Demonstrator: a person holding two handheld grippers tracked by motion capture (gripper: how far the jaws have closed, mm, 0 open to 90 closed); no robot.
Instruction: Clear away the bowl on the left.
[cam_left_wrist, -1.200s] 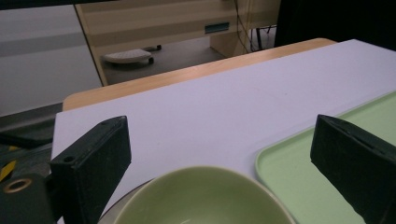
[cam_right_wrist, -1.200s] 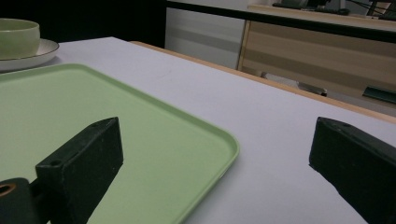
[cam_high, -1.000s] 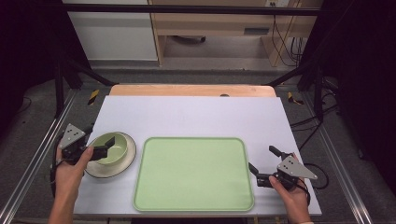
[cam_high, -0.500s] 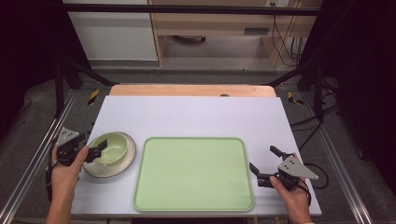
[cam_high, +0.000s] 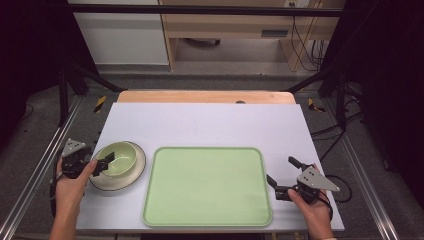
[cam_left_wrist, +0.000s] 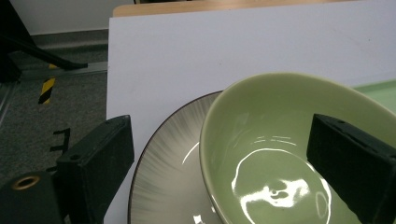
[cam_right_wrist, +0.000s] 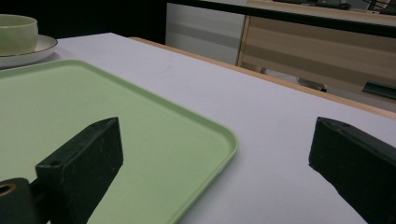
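Your left gripper (cam_high: 102, 165) gapes wide around the glossy green ceramic bowl's (cam_high: 118, 158) rim, on its streaked grey plate (cam_high: 135, 165); contact's unclear. Your right gripper (cam_high: 280, 177), equally wide, holds nothing beside the pale green plastic tray (cam_high: 207, 186).

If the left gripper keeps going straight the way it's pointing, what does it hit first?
The left gripper would probably meet the green bowl first: its open jaws already straddle the bowl's near rim, one over the plate, one above the bowl's inside.

The table (cam_high: 210, 125) carries a white top with a bare wooden strip (cam_high: 205, 96) along its far edge. Beyond the table stands a white cabinet (cam_high: 120, 35) and a wooden shelf (cam_high: 235, 25).
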